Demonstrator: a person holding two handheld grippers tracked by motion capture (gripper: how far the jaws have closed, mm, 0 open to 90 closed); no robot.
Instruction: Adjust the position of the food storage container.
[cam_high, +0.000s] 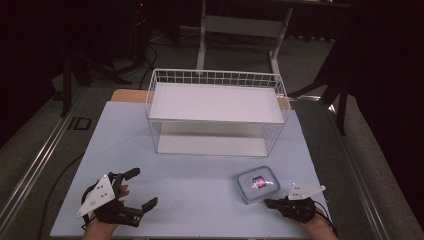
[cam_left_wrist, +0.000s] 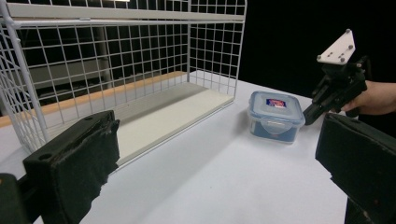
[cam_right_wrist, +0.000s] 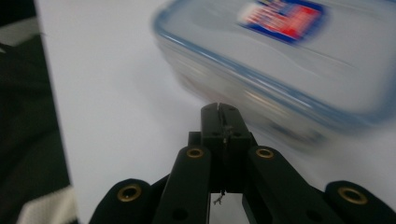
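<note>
A small clear plastic box (cam_high: 257, 184) with a blue-rimmed lid and a red-and-blue label lies on the pale table, front right. My right gripper (cam_high: 269, 203) sits just in front of it, jaws shut with nothing between them. In the right gripper view its tip (cam_right_wrist: 219, 110) is right by the blurred box's (cam_right_wrist: 289, 60) side wall; I cannot tell whether they touch. My left gripper (cam_high: 141, 188) rests at the front left, open wide and holding nothing. The left gripper view looks between those open jaws (cam_left_wrist: 215, 144) across the table to the box (cam_left_wrist: 274, 115) and the right gripper (cam_left_wrist: 312, 113).
A white wire rack (cam_high: 216, 77) with a white board on top and another at its base stands mid-table behind the box. Its wire wall (cam_left_wrist: 212, 51) is near the box's far side. Bare tabletop (cam_high: 195, 170) lies between both hands. Dark floor and stands surround the table.
</note>
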